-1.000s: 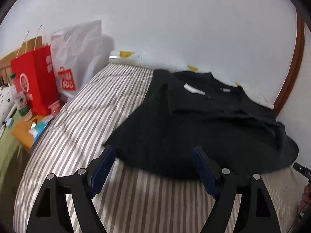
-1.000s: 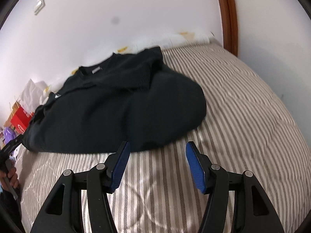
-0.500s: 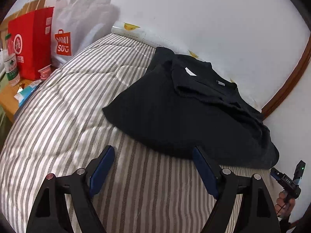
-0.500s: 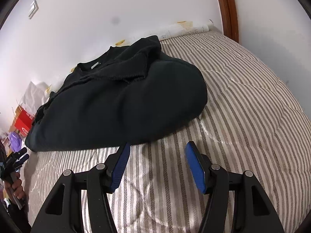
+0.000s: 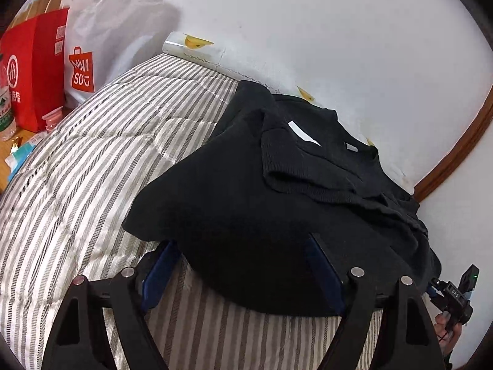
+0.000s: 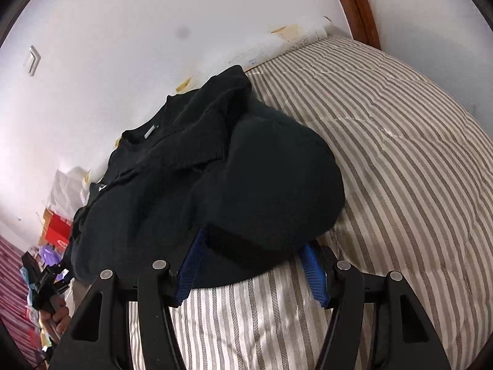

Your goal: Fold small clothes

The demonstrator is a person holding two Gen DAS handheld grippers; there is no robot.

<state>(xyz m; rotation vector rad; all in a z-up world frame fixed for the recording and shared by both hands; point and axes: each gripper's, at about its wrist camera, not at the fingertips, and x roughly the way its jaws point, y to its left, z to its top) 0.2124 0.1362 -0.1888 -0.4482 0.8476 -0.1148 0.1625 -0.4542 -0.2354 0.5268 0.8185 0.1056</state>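
A black knit sweater (image 5: 265, 203) lies on a grey-and-white striped quilt (image 5: 86, 160), sleeves folded over its body, a white label near the collar. My left gripper (image 5: 243, 265) is open, its blue pads at the sweater's near hem, which lies between the jaws. In the right wrist view the same sweater (image 6: 215, 178) fills the middle. My right gripper (image 6: 251, 259) is open with the hem's near edge between its blue pads, one fingertip partly under the cloth.
A red paper bag (image 5: 34, 67) and a white Miniso bag (image 5: 101, 40) stand at the bed's left end by the white wall. A brown wooden frame (image 5: 456, 154) curves at the right. Small items lie on a low table (image 5: 9, 154) at left.
Both grippers have moved forward to the sweater's near hem, which now lies between their open jaws. Before, they were short of it over bare quilt.
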